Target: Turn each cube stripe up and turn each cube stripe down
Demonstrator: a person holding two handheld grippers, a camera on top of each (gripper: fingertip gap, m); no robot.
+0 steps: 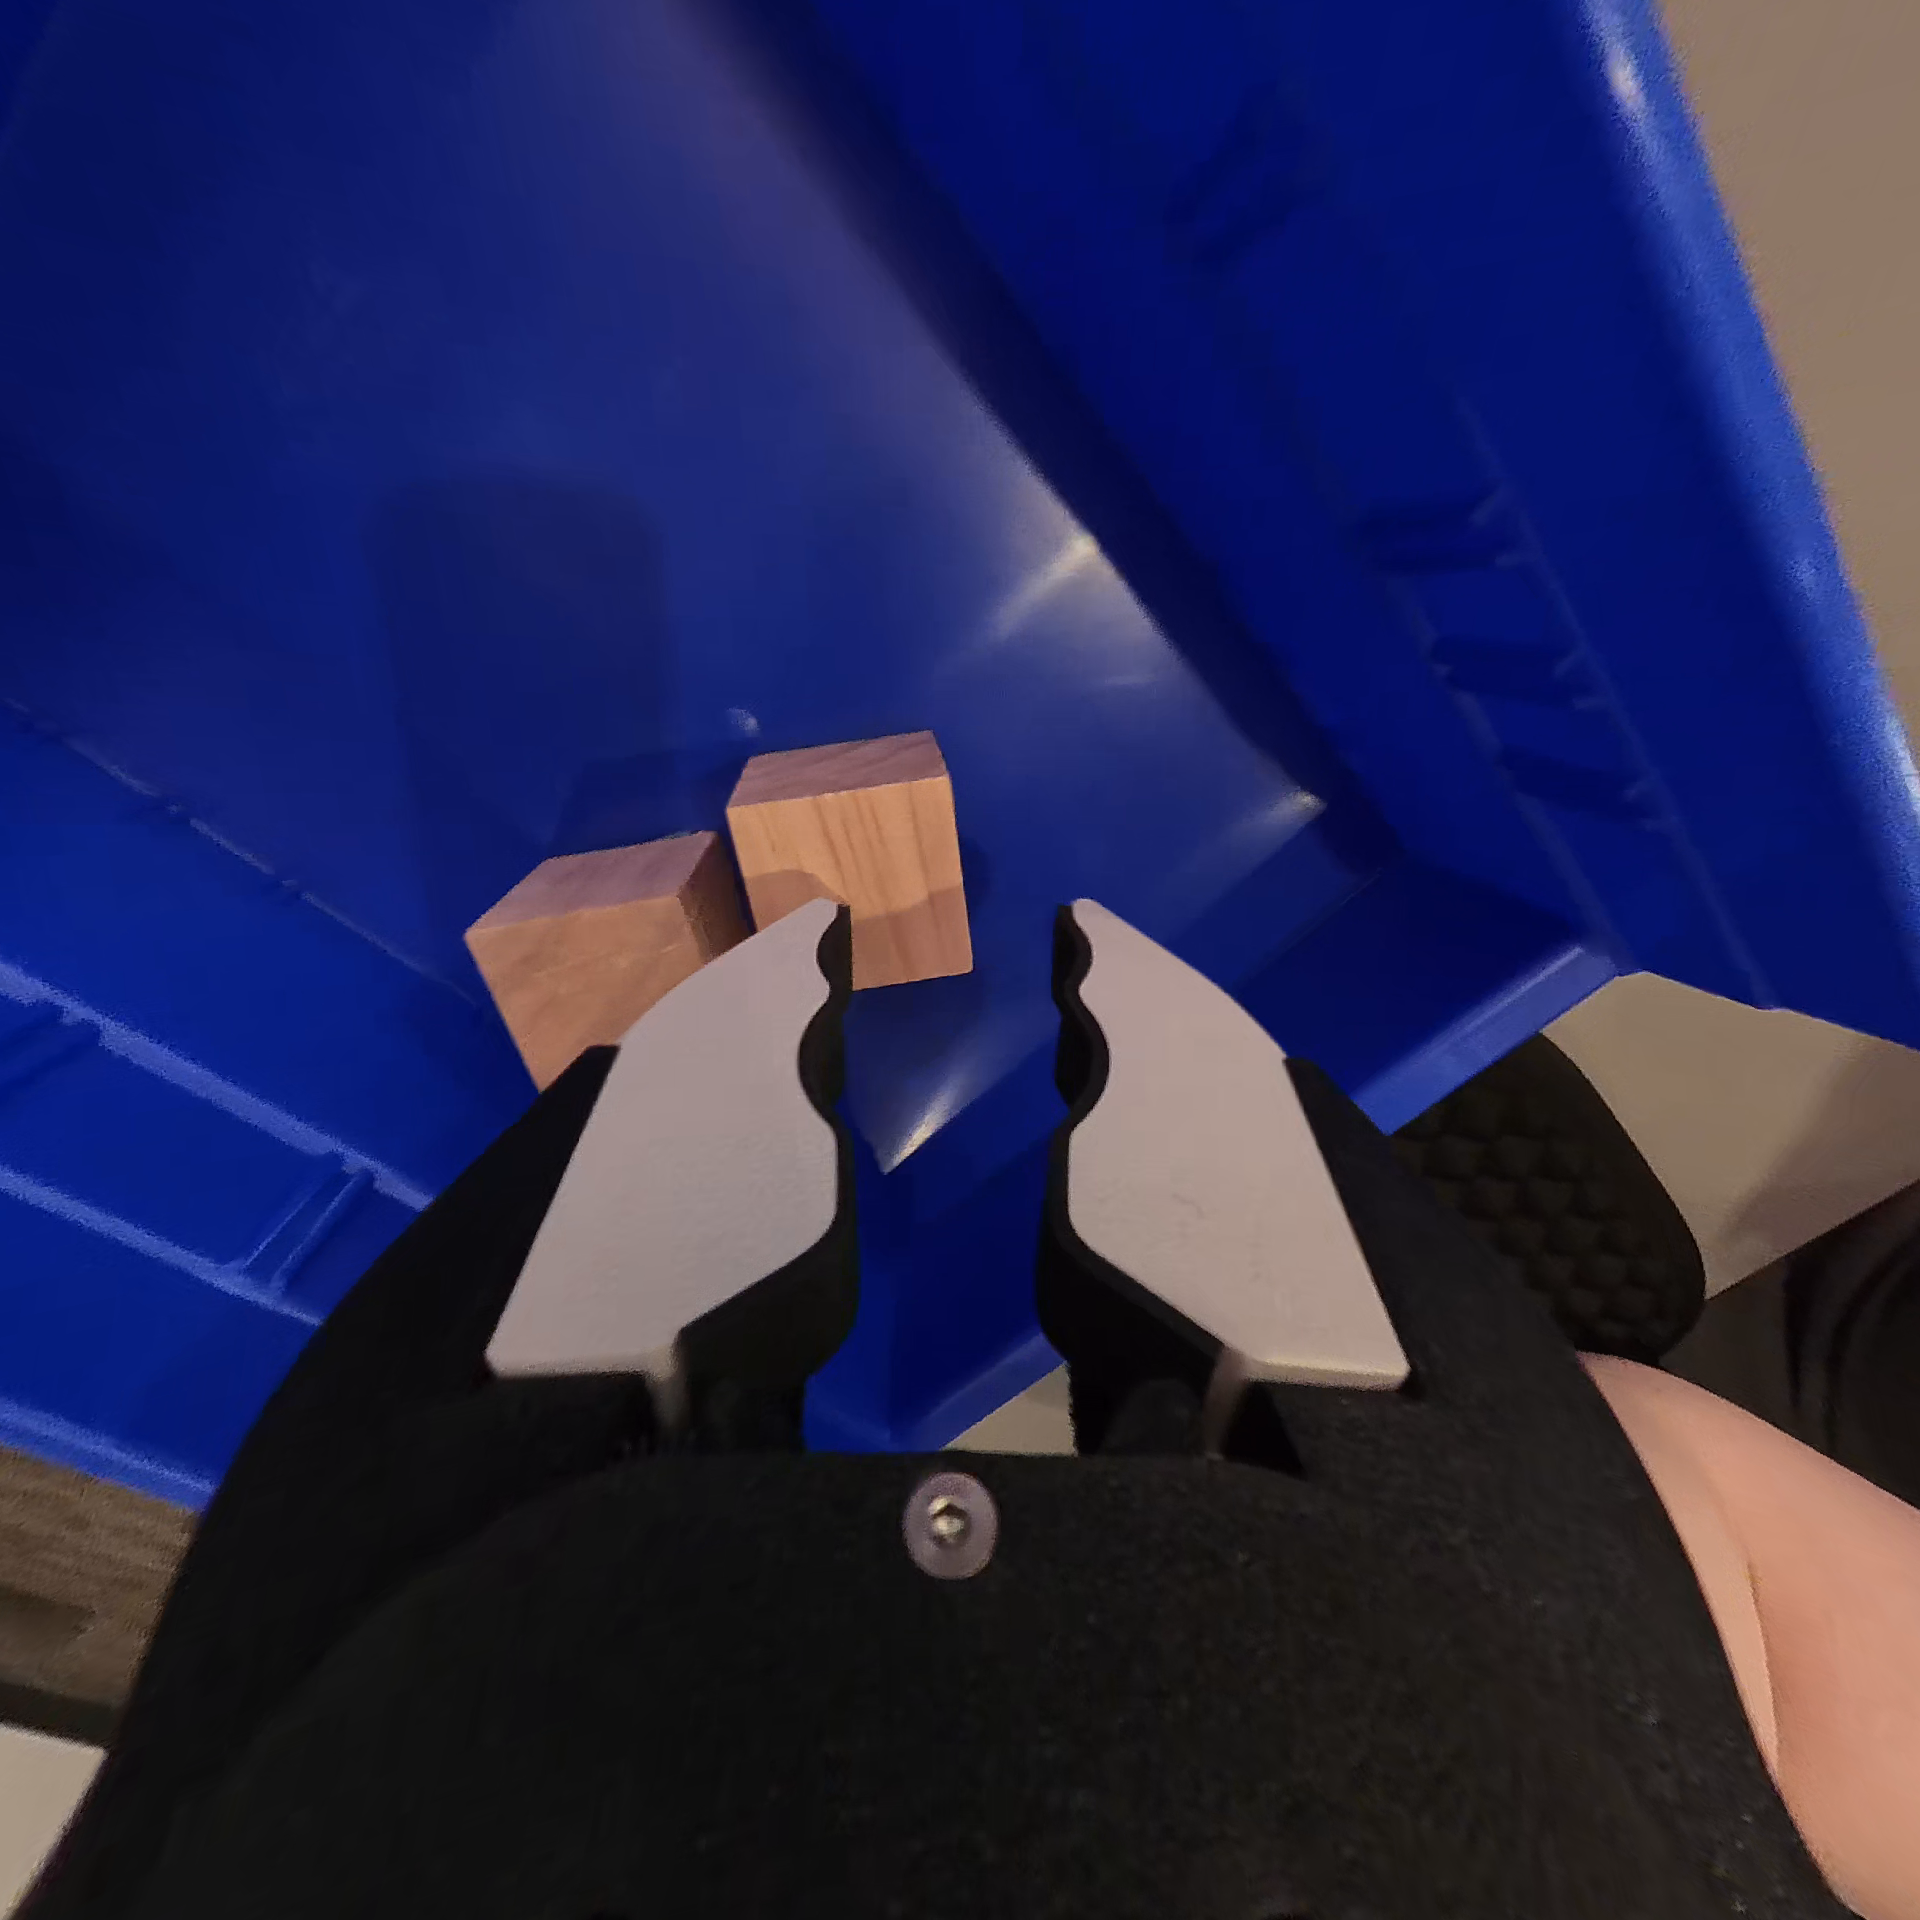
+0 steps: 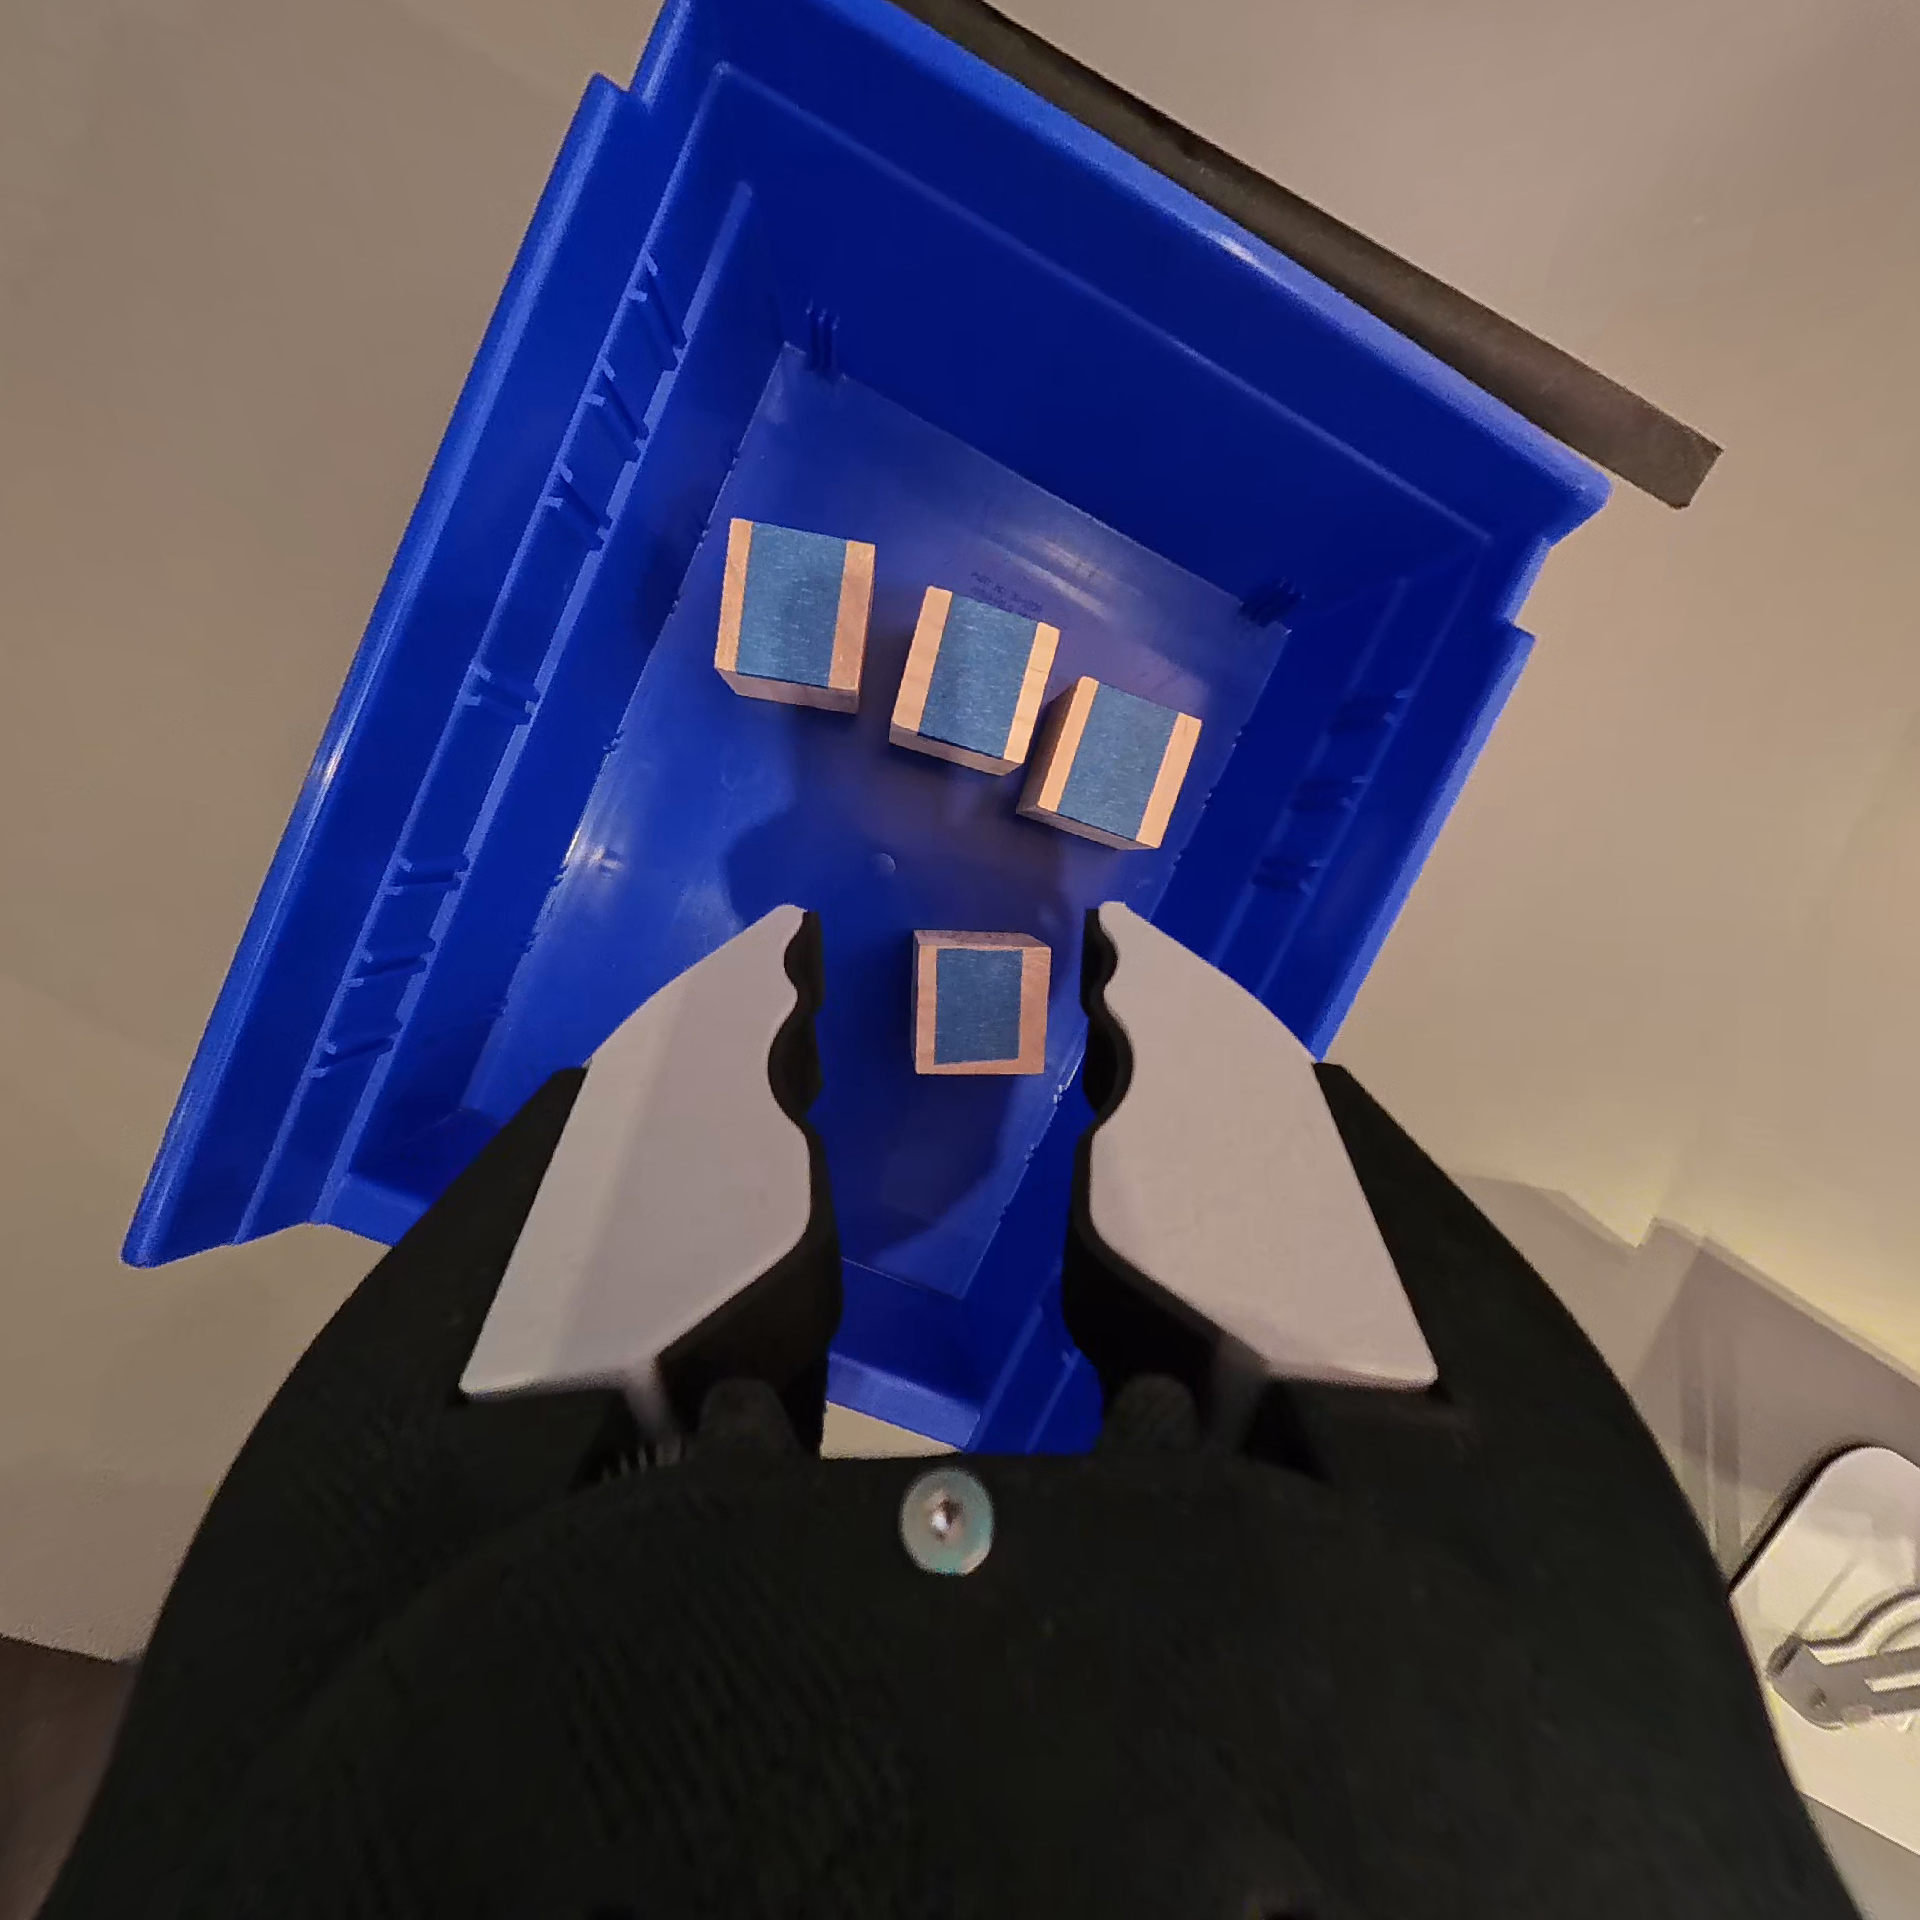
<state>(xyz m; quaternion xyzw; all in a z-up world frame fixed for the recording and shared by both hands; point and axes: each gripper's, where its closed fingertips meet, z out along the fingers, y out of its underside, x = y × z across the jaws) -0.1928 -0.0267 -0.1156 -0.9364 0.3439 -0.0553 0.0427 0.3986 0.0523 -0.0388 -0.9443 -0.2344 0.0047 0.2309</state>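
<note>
Where stripes face up, bin (image 2: 1039,312) holds four cubes (image 2: 982,1003).

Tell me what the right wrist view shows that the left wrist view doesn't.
Right wrist only: four cubes with blue stripes facing up, the nearest cube between the open right gripper fingers, and a dark strip behind the bin. Left wrist only: two cubes showing bare wood, no stripe visible, beyond the open left gripper. Both: a blue bin.
</note>
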